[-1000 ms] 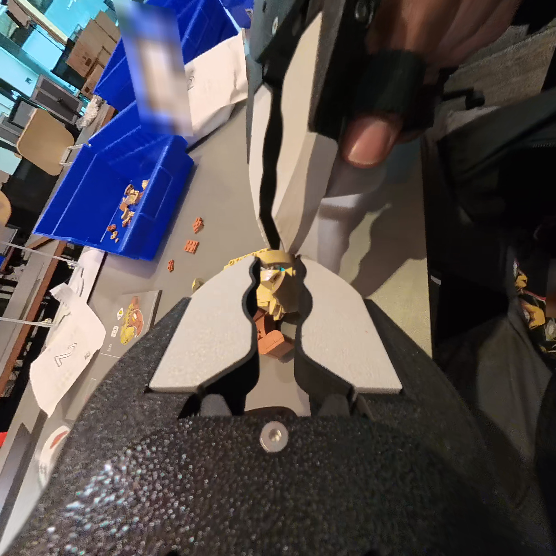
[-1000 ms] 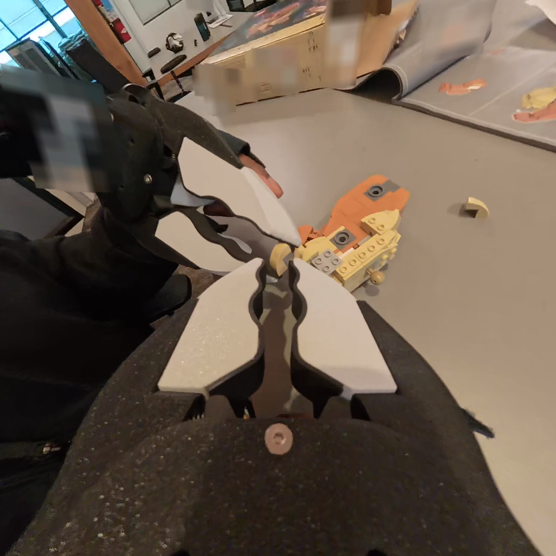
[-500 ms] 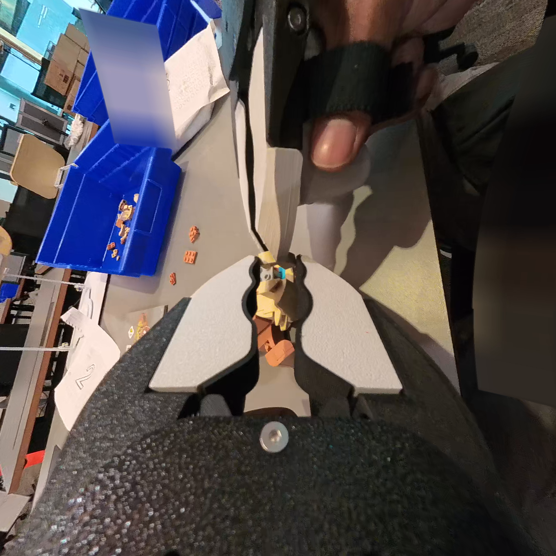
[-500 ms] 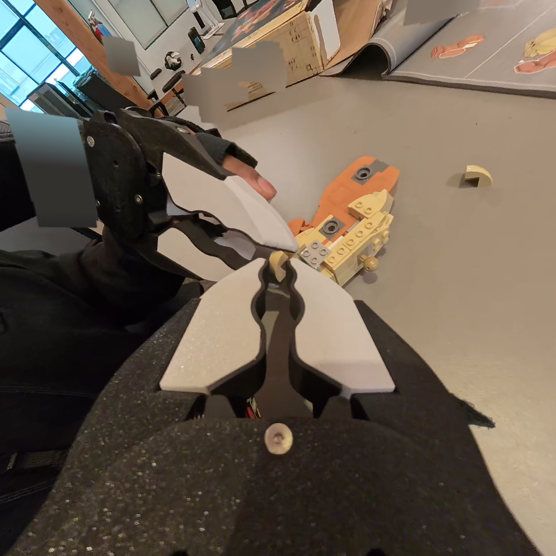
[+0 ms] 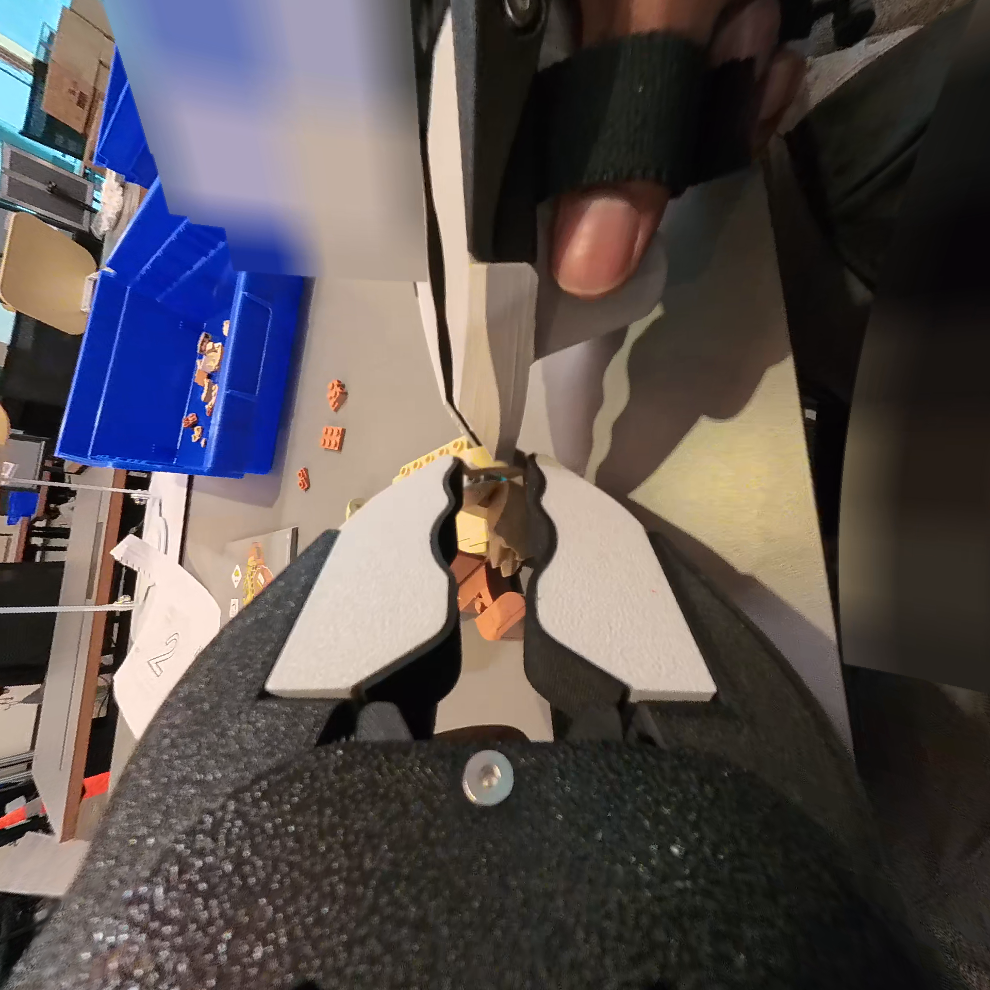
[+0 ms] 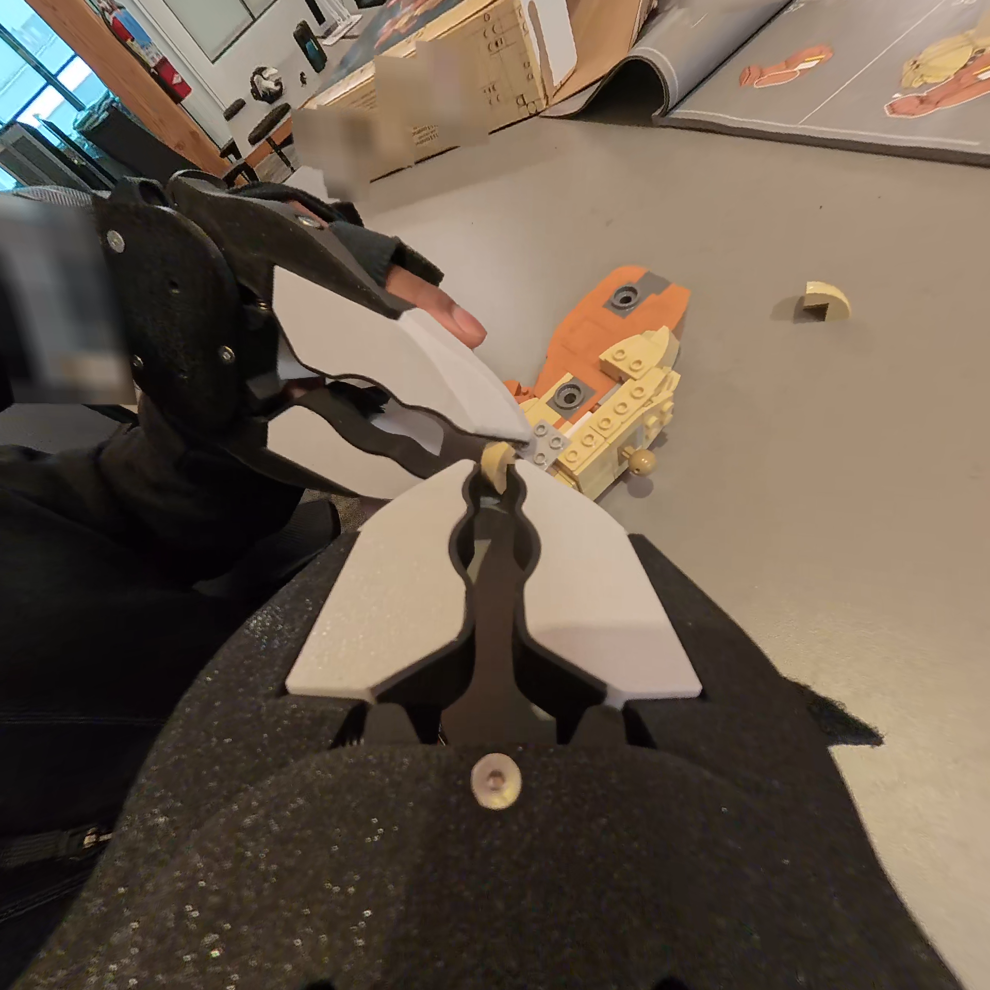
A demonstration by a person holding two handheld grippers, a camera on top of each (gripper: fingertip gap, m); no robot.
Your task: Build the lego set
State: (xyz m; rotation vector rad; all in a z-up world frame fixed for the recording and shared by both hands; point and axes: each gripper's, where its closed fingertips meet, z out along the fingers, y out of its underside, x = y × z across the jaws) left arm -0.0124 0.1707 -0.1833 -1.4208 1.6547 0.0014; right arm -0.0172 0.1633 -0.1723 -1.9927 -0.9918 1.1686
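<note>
My left gripper (image 5: 493, 471) is shut on a small tan and brown lego sub-assembly (image 5: 482, 535), held above the grey table. My right gripper (image 6: 495, 469) is shut on a small tan curved piece (image 6: 495, 463). It holds that piece against the grey studded plate (image 6: 546, 447) at the tip of the sub-assembly. The right gripper (image 5: 482, 444) comes down from above in the left wrist view, tip to tip with the left. The left gripper (image 6: 503, 442) reaches in from the left in the right wrist view. A larger orange and tan lego body (image 6: 605, 375) lies on the table just beyond.
A loose tan curved piece (image 6: 822, 302) lies right of the body. An open instruction booklet (image 6: 830, 80) and a cardboard box (image 6: 482, 64) are at the back. A blue bin (image 5: 160, 375) holds small pieces. Orange bricks (image 5: 333, 438) lie beside it, and a white paper bag (image 5: 160, 643) is nearer. Both grippers' tips are close together, under 4 cm apart.
The right gripper has carried the tan curved piece closer, onto the tip of the sub-assembly in the left gripper. Both grippers have stayed shut.
</note>
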